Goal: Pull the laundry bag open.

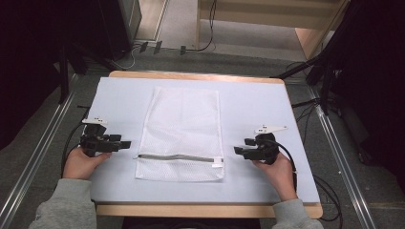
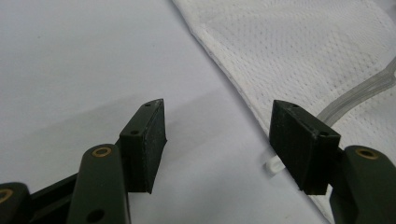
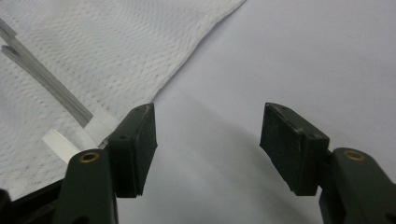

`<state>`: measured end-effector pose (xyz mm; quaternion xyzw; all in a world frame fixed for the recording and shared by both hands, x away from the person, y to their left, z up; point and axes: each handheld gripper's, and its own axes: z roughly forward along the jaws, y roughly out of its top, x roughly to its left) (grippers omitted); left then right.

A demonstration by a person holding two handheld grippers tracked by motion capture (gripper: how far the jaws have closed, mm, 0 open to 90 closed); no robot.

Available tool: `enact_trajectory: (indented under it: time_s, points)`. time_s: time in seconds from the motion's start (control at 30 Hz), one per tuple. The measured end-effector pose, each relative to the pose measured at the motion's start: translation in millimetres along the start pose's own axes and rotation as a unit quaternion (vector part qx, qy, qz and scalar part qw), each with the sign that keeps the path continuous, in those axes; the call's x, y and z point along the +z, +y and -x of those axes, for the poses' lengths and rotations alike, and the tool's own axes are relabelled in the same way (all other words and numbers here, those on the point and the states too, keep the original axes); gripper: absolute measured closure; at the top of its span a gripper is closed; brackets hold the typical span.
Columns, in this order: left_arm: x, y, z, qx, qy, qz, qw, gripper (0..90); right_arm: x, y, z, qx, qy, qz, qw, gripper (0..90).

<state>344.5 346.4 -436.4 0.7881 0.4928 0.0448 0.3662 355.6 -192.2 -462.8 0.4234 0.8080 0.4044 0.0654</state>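
- Room beyond the table edge is dim: grey floor, metal rails (image 1: 43,143) running down both sides, cables trailing at the far end, pale wooden furniture (image 1: 305,24) at the back.
- Table (image 1: 267,109) is wood-edged with a pale blue-grey mat over it, smooth and bare apart from the bag.
- Mesh laundry bag (image 1: 184,129) lies flat in the middle of the mat, long side running away from me, zipper (image 1: 179,158) crossing it near my end with a small white tab at its right end.
- Handling, as I judge it: the bag looks light, limp and thin, so it will sag and fold wherever I lift it and could slide on the smooth mat; the hemmed side edges or the zipper ends look the firmest places to pinch.
- My left gripper (image 1: 125,144) rests just beside the bag's left edge, jaws spread wide, nothing between them; in the left gripper view the zipper's end sits close by one jaw.
- My right gripper (image 1: 236,150) sits just beside the bag's right edge near the tab, jaws likewise spread and empty.
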Motion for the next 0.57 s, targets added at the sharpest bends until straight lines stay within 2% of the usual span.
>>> enact_trajectory:
  time_s: [0.07, 0.57]
  points:
    - [-0.1, -0.1, -0.3, -0.002, 0.001, 0.000, 1.0000, 37.4, -0.1, -0.2, 0.4, 0.006, 0.000, -0.001, 1.0000, 37.1]
    - [1.1, -0.1, -1.0, -0.003, 0.000, -0.006, 1.0000, 37.2, 2.1, -0.8, 1.4, 0.004, -0.005, -0.007, 1.0000, 36.7]
